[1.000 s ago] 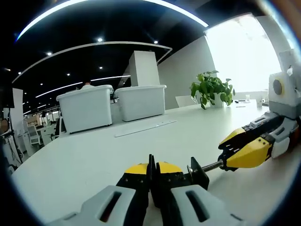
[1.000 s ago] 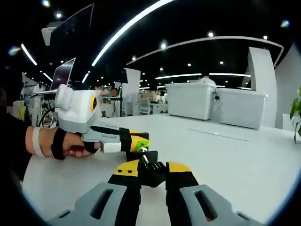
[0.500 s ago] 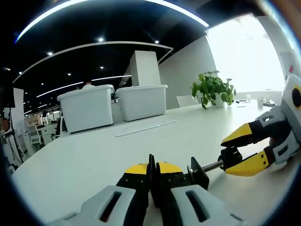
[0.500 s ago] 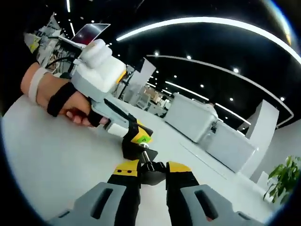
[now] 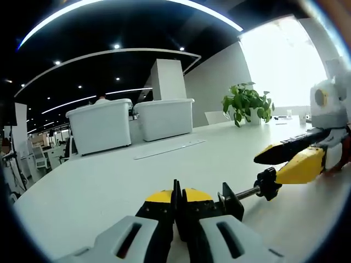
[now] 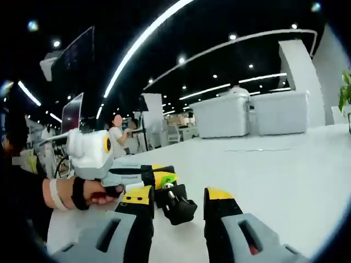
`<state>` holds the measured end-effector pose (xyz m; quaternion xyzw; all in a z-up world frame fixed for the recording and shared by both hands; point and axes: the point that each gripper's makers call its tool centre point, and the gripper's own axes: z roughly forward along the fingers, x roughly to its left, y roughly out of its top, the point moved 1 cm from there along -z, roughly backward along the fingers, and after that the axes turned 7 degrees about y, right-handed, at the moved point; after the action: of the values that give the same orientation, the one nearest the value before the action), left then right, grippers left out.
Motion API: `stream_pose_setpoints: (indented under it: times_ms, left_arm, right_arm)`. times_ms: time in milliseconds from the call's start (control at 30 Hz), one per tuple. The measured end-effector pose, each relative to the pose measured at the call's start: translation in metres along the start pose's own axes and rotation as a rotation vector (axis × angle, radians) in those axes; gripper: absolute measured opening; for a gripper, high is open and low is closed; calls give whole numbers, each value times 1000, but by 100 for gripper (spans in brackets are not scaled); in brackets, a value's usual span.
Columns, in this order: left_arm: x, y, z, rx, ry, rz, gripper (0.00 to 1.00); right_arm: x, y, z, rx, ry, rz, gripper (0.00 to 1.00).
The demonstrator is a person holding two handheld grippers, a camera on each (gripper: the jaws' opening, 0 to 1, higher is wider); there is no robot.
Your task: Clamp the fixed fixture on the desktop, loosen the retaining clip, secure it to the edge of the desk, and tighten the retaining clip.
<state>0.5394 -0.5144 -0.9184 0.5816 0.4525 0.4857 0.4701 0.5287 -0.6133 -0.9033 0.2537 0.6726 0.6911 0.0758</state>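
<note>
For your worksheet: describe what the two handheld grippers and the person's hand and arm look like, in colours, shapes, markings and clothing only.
Both grippers have grey slotted jaws with yellow and black tips. The left gripper has a white boxy body with a yellow-ringed round lens and a green patch near its tip. The right gripper has the same white body. The hand wears a black strap, with a white wristband and dark sleeve.

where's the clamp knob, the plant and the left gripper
clamp knob [image 5: 267,184]: left gripper view, on the black knob at the screw's end
plant [image 5: 247,102]: left gripper view, on its leaves
left gripper [image 5: 176,204]: left gripper view, between its yellow-tipped jaws, which are closed on the clamp
</note>
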Motion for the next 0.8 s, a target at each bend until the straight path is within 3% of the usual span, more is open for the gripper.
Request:
stream_pose_setpoints:
  times_ms: [67, 133, 233, 467, 600, 800]
  left_arm:
    - [0, 0, 0, 0, 0, -2, 6]
    - [0, 0, 0, 0, -1, -1, 6]
    - [-1, 0, 0, -1, -4, 1, 6]
    - [-1, 0, 1, -2, -6, 2, 6]
    - [-2, 1, 1, -2, -6, 2, 6]
    - [-1, 0, 1, -2, -3, 3, 6]
  right_arm:
    - [3, 5, 2, -23, 28, -20, 25]
    - [4, 2, 4, -9, 24, -7, 26]
    - [-2, -21, 9, 115, 4, 83, 26]
    - [0, -24, 8, 133, 21, 239, 24]
    - [1, -24, 8, 126, 23, 229, 23]
    - [3, -21, 10, 122, 25, 72, 22]
